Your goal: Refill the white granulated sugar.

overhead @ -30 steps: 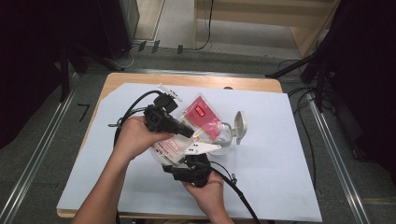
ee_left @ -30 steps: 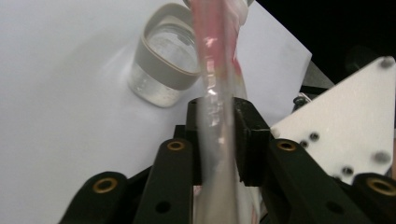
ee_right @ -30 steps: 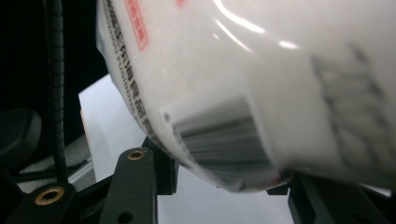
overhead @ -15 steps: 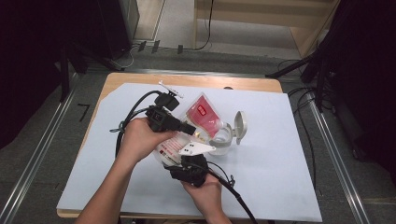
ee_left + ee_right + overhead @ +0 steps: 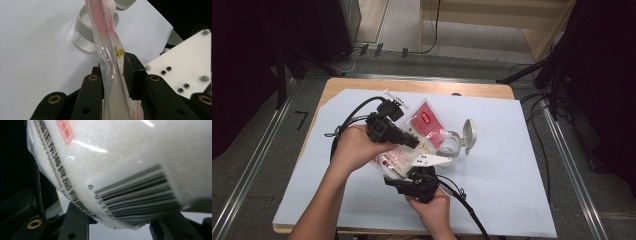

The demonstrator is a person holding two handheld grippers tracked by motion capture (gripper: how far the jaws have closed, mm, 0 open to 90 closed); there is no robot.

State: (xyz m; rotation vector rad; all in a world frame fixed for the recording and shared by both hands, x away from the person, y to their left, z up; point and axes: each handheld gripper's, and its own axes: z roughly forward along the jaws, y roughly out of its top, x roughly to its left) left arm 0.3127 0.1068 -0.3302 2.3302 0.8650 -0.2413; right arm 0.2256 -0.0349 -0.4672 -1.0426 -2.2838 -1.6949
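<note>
While tilted over the open jar [image 5: 451,145] mid-frame, bag [image 5: 424,122] pinched by left gripper [image 5: 414,141], jaws just easing apart; right gripper [image 5: 424,172] closing on its lower end, flipped lid [image 5: 469,134] alongside.

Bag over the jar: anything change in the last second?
Little. The left gripper has the bag between its jaws, which just eased open slightly; the right gripper, under the bag's bottom, closed further. Both hands and the open jar stayed put.

The setting is a recording lab or test bay. A wooden table [image 5: 362,86] covered by a pale blue sheet [image 5: 507,165] stands between metal floor rails [image 5: 252,170], with black cables [image 5: 537,100] trailing across grey flooring.
</note>
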